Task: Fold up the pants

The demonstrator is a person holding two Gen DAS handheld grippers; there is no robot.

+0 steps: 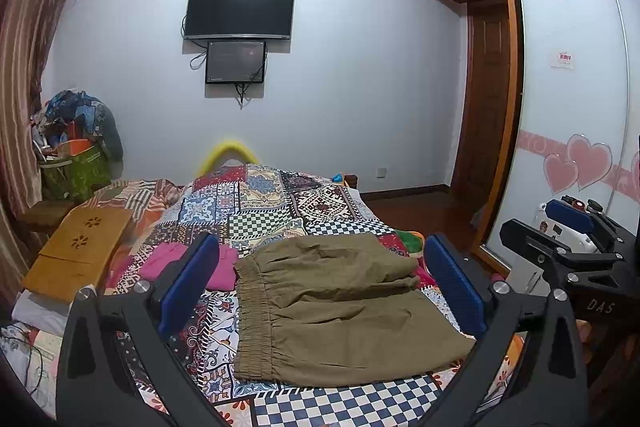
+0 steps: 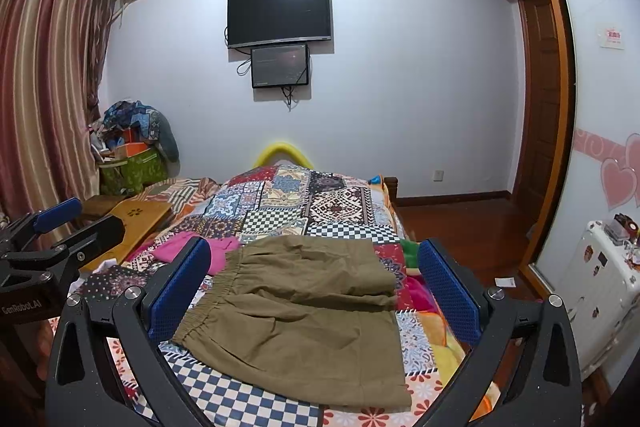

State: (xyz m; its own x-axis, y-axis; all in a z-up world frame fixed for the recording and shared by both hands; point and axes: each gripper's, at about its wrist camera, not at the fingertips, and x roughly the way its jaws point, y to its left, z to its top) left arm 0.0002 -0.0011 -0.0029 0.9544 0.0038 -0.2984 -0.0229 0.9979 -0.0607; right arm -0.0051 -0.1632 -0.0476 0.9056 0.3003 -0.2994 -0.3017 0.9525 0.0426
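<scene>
Pants (image 1: pixel 336 311), olive-brown with an elastic waistband on the left, lie folded flat on the near part of the patchwork bedspread (image 1: pixel 256 203), a second folded layer across their far half. The left gripper (image 1: pixel 322 287) hovers above them, blue pads spread wide, gripping nothing; the right gripper (image 2: pixel 314 291) is likewise released and empty. In the left wrist view the other tool's body at the right edge reads "DAS"; in the right wrist view the tool at the left edge reads "GenRobot.AI". Just left of the pants lies a folded pink garment (image 1: pixel 192 263). Farther left sits a wooden lap tray (image 1: pixel 76 251). On the far wall hangs a dark television (image 1: pixel 239 9), a smaller screen (image 1: pixel 235 62) below it.
</scene>
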